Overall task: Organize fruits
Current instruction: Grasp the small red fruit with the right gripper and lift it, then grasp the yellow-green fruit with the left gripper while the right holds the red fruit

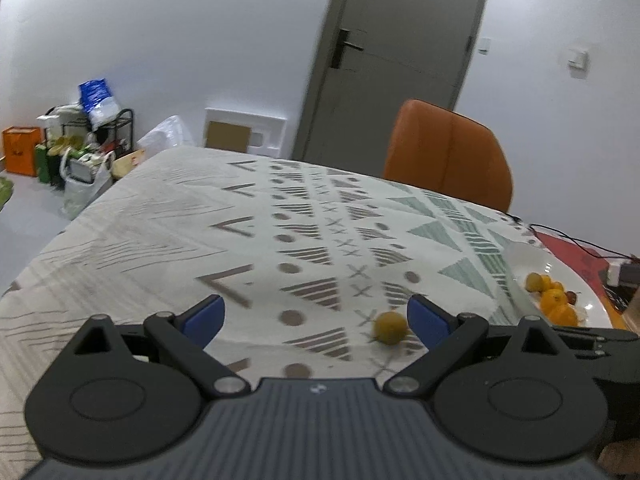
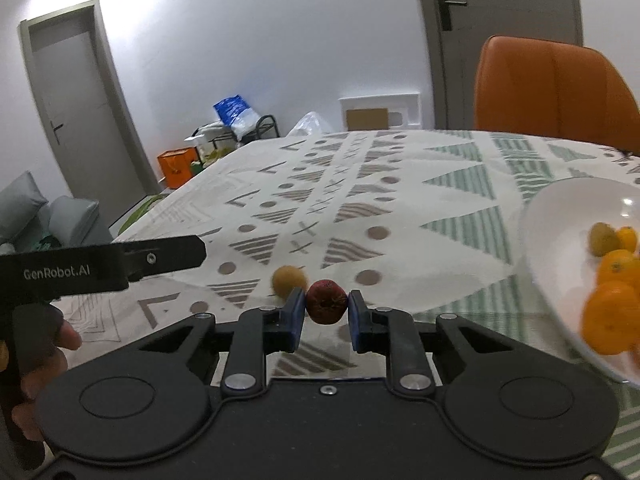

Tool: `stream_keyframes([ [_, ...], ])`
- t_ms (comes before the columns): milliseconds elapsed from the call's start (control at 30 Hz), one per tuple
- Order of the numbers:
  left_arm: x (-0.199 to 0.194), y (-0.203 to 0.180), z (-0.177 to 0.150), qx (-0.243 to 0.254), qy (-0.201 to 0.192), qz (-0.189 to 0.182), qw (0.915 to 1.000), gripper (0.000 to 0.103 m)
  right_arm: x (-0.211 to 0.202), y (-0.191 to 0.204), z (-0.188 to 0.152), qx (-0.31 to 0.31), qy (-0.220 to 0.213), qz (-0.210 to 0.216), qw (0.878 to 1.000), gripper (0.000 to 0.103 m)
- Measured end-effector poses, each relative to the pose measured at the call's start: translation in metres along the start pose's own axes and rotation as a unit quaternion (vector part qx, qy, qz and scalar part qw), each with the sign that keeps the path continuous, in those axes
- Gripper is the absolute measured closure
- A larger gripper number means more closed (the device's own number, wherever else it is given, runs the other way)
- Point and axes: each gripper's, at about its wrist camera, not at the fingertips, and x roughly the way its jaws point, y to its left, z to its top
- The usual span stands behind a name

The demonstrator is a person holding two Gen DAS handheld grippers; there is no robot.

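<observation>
- The table [image 2: 420, 208] is seen covered by a patterned cloth, with an orange chair [image 2: 556, 92] behind it.
- The white plate [image 2: 560, 216] at the right already holds several oranges [image 2: 612, 316] and a yellow-green fruit [image 2: 603, 239] — part of the sorting is judged done.
- The right hand-held gripper [image 2: 326, 314] is clamped on a small red fruit [image 2: 327, 301], not yet carried to the plate.
- The left hand-held gripper [image 1: 316, 314] is held with its jaws wide apart and nothing between the pads; a small yellow fruit [image 1: 390, 328] lies on the cloth just beside its right finger — judged the piece left to gather.
- Only the right wrist view shows the red fruit and the clamp; the left view shows the plate's far side, with cables [image 1: 580, 244] beyond it.
</observation>
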Motion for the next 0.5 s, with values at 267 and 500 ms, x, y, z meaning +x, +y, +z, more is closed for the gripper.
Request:
stream_keyframes([
  [267, 0.006, -0.021, 0.001, 0.019, -0.009, -0.018, 0.9996, 0.006, -0.015, -0.019, 0.000, 0.014, -0.014, -0.014, 1.000, 0.082],
  [500, 0.016, -0.033, 0.001, 0.023, -0.002, -0.026, 0.9994, 0.008, -0.026, -0.033, 0.001, 0.025, -0.026, -0.027, 0.999, 0.082],
])
